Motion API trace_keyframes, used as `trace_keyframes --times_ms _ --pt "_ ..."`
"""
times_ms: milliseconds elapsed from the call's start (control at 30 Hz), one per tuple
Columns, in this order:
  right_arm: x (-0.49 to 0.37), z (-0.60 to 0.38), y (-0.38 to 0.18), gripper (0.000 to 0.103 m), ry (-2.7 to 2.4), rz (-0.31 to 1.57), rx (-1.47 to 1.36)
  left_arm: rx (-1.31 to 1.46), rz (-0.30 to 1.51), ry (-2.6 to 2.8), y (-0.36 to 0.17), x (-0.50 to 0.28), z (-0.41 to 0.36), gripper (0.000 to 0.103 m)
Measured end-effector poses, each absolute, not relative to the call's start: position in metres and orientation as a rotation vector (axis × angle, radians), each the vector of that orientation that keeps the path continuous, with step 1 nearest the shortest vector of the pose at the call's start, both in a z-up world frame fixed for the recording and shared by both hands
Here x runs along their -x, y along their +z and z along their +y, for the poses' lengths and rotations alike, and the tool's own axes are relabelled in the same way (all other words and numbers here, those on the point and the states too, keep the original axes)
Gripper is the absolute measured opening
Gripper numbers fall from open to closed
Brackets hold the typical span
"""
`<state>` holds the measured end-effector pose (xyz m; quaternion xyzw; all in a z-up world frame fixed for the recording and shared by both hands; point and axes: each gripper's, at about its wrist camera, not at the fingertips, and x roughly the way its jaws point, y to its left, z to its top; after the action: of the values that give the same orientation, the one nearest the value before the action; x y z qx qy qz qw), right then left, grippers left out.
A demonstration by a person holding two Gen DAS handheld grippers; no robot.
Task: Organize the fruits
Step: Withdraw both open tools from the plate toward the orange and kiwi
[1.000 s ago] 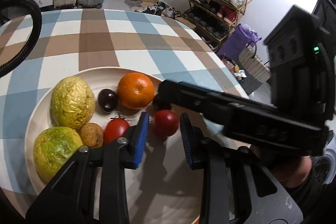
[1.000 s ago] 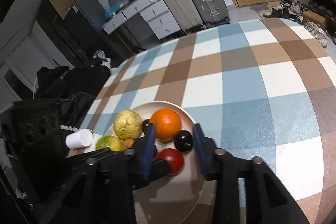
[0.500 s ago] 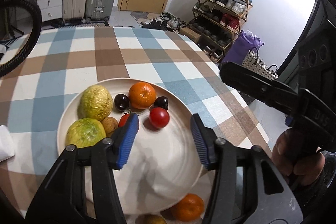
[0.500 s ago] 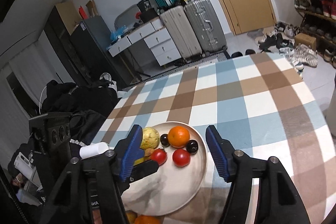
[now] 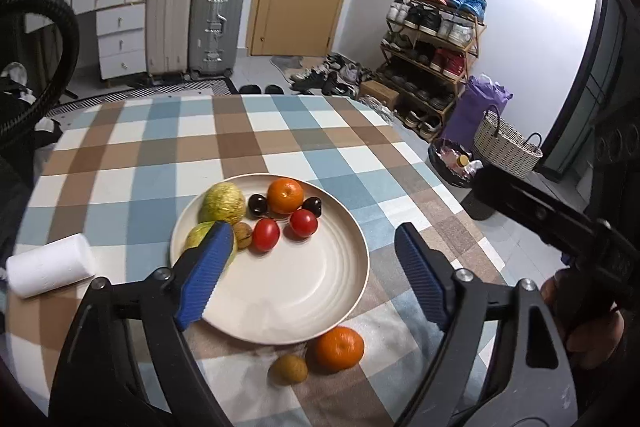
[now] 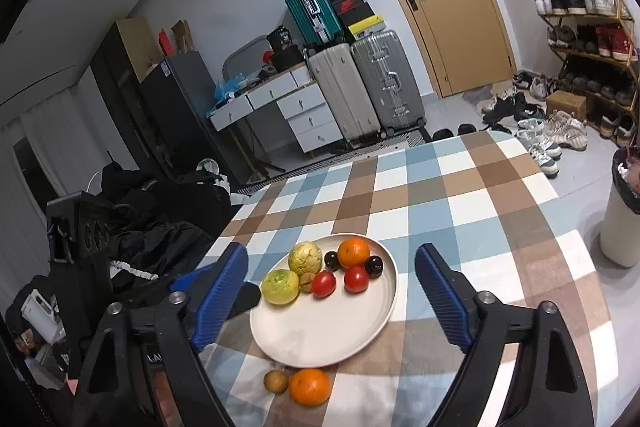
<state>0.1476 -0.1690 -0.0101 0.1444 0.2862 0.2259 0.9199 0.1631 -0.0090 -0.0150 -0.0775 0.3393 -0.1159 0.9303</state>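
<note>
On the blue, brown and white checked tablecloth sits a round cream plate; fruit is grouped at its far-left portion: two yellow-green bumpy fruits, one orange, two red tomatoes, two dark plums, one small brown nut-like fruit. Off-plate, near edge: second orange touching or just beside a small tan round fruit. My left gripper hangs above the plate, jaws spread wide, nothing held. My right gripper likewise: fully spread, empty, plate btwn the blue pads. White cylindrical roll lies on the cloth, left of plate, apart from it.
</note>
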Motion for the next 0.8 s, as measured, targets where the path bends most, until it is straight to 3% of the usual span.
trace_keyframes --times_ms 167,300,533,800 --pt "-0.122 -0.165 -0.003 0.098 0.455 0.553 -0.259 0.167 0.677 -0.226 -0.005 -0.139 -0.002 0.085" --pt "-0.103 -0.157 0.005 0.102 0.462 0.519 -0.224 0.170 0.642 -0.185 0.002 -0.115 0.006 0.102" --pt "-0.077 -0.144 0.006 0.103 0.442 0.496 -0.160 0.199 0.612 -0.153 0.005 -0.084 0.022 0.102" --pt "-0.059 -0.134 -0.029 0.103 0.418 0.547 -0.122 0.229 0.657 -0.107 -0.032 -0.064 0.041 0.102"
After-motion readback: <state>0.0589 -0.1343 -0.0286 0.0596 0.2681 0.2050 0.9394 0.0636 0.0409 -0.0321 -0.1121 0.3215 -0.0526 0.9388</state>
